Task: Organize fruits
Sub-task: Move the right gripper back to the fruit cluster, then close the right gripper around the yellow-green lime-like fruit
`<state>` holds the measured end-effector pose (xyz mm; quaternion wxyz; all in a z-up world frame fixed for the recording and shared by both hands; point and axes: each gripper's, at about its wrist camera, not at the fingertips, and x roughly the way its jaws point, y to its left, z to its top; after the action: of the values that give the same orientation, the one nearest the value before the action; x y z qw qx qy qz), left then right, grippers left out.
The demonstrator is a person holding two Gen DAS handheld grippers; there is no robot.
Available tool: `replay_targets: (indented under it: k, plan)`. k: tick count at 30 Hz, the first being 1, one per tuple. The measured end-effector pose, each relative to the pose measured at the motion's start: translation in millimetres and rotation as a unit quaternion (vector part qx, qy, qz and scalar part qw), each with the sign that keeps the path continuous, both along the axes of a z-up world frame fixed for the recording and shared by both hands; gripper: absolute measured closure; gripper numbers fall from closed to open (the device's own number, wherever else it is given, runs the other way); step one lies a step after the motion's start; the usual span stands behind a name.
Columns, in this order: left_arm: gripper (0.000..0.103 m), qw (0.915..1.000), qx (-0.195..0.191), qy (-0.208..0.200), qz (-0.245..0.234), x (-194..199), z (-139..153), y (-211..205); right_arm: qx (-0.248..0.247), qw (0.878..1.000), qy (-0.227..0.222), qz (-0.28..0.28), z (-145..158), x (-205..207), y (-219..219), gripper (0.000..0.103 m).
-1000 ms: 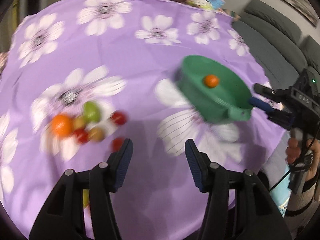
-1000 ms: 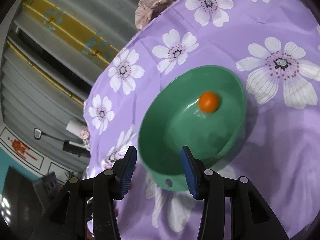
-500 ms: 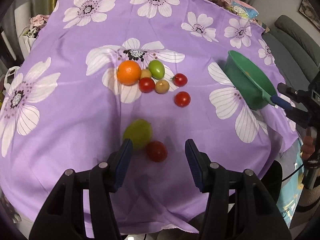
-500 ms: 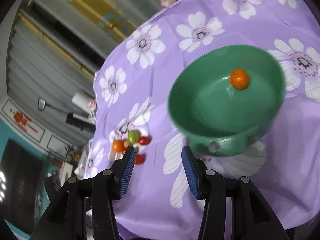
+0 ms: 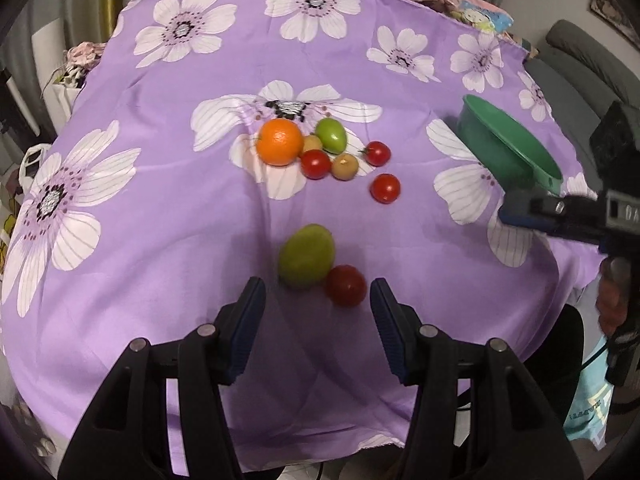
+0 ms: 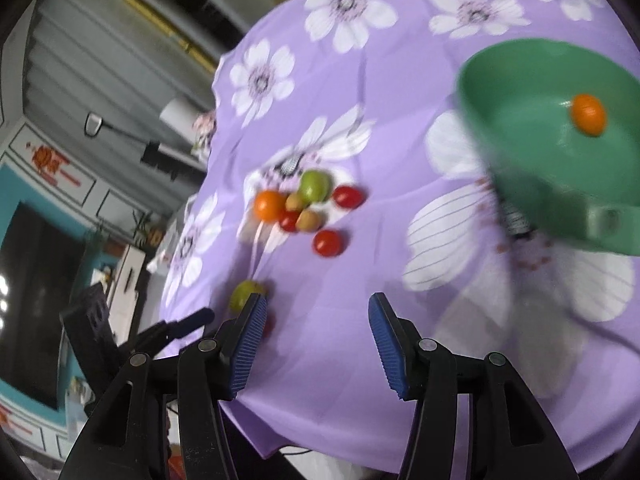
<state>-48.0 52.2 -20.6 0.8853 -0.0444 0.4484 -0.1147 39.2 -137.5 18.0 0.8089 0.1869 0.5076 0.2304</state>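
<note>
The green bowl (image 6: 552, 140) sits near the right edge of the worktop (image 5: 168, 208), holding one small orange fruit (image 6: 588, 114) — the only piece sorted so far. Over the last second the left hand-held gripper (image 5: 316, 320) has swung from the bowl side to the near edge; its jaws are spread, empty, framing a large green fruit (image 5: 306, 256) touching a red tomato (image 5: 346, 285). The right hand-held gripper (image 6: 316, 332) has pulled back from the bowl, jaws spread, empty. The main cluster — an orange (image 5: 279, 142) and smaller fruits — lies mid-worktop. Judged: next pick is the near pair.
</note>
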Motion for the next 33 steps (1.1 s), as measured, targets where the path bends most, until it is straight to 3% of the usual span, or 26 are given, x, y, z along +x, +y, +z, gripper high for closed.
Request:
replay_targets:
  k: [3,6,8,12,20,33]
  plan:
    - [0.051,1.0000,0.002,-0.007,0.003,2,3,6,-0.001,1.000,0.010,0.020,-6,4,17,0.049]
    - [0.053,0.9996,0.022,-0.018,-0.009,4,5,1,0.012,0.999,0.021,0.033,-10,8,28,0.049]
    - [0.060,0.9986,0.041,-0.025,-0.023,7,6,-5,0.032,0.998,0.031,0.037,-12,12,35,0.049]
    - [0.061,0.9974,0.057,-0.021,-0.038,14,0,-11,0.053,0.996,0.048,0.045,-18,20,51,0.049]
    - [0.070,0.9966,0.053,0.018,-0.061,28,-10,-11,0.050,0.993,0.081,0.074,-34,37,83,0.049]
    - [0.069,0.9939,0.046,0.048,-0.089,42,-16,-16,0.036,0.988,0.117,0.096,-53,56,108,0.049]
